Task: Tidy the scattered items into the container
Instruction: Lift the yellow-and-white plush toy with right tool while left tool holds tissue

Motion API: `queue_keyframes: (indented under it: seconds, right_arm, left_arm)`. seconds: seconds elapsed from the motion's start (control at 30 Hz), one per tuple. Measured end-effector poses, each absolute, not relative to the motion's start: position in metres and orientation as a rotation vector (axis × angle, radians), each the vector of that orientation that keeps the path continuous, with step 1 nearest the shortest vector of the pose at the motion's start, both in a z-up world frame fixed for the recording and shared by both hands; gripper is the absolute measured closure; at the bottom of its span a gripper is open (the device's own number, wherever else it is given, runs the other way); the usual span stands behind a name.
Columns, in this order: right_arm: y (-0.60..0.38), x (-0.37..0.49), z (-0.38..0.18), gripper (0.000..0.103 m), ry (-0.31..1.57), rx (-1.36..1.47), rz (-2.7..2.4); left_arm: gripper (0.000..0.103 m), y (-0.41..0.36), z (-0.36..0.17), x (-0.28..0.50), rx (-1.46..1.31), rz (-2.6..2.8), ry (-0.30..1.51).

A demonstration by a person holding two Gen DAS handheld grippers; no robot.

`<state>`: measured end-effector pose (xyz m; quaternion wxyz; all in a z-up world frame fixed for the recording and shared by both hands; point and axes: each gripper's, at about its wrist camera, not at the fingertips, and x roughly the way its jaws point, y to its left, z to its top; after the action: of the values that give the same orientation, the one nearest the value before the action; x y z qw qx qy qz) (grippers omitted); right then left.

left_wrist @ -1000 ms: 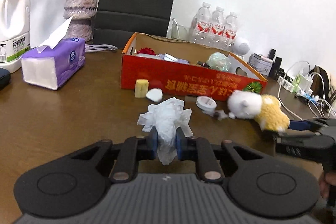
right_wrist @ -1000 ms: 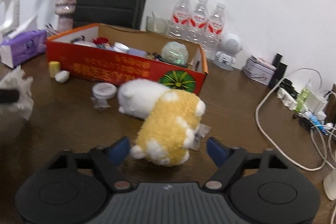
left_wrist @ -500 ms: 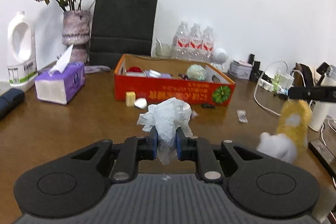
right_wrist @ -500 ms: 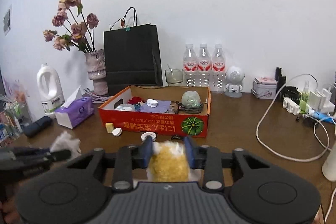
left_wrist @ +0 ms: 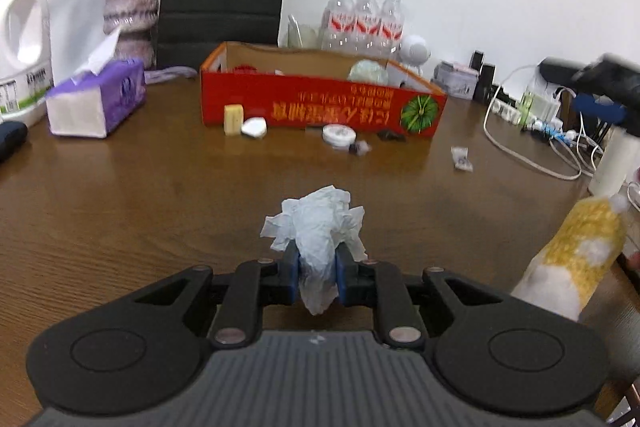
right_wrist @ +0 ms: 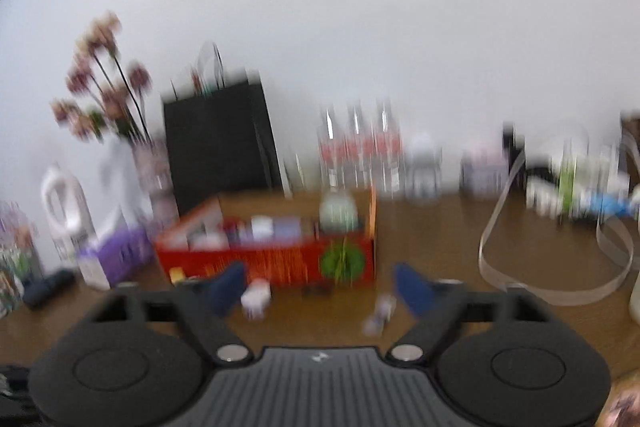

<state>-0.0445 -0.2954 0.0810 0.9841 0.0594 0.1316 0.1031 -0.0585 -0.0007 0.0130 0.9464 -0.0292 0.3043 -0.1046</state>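
Left gripper [left_wrist: 316,277] pinching crumpled tissue [left_wrist: 318,227], red box [left_wrist: 320,103] beyond

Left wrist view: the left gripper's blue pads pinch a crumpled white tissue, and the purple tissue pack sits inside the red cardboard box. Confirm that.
Not quite. The left wrist view shows the purple tissue pack on the wooden table, left of the red cardboard box, not inside. The left gripper does pinch the crumpled white tissue.

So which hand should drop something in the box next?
Left. Its tool is clamped on the tissue, facing the box. The right tool is opening, nothing between its jaws; the plush hangs free.
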Motion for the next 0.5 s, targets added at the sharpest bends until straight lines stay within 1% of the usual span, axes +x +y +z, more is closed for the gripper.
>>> queue_keyframes:
  seconds: [0.1, 0.2, 0.27, 0.37, 0.4, 0.43, 0.47, 0.5]
  right_arm:
    - [-0.298, -0.06, 0.087, 0.016, 0.322, 0.069, 0.261]
    - [-0.305, -0.09, 0.086, 0.013, 0.344, 0.001, 0.312]
    - [-0.307, -0.103, 0.075, 0.013, 0.393, -0.025, 0.309]
    - [-0.306, -0.104, 0.05, 0.013, 0.482, 0.023, 0.319]
    - [-0.302, -0.098, 0.043, 0.016, 0.501, 0.04, 0.321]
    - [-0.297, -0.089, 0.036, 0.035, 0.523, 0.055, 0.318]
    - [-0.294, -0.079, 0.032, 0.049, 0.551, 0.079, 0.328]
    - [-0.293, -0.072, 0.028, 0.053, 0.569, 0.113, 0.329]
  left_arm:
    - [0.084, -0.001, 0.016, -0.063, -0.04, -0.227, 0.602]
    - [0.084, 0.005, 0.018, -0.07, -0.036, -0.224, 0.582]
    - [0.084, 0.008, 0.016, -0.071, -0.048, -0.217, 0.589]
    - [0.084, 0.007, 0.012, -0.071, -0.07, -0.217, 0.601]
    - [0.084, 0.006, 0.011, -0.071, -0.072, -0.218, 0.602]
    - [0.084, 0.004, 0.012, -0.072, -0.071, -0.22, 0.599]
    - [0.084, 0.002, 0.013, -0.073, -0.067, -0.223, 0.594]
    - [0.084, 0.001, 0.015, -0.074, -0.062, -0.223, 0.587]
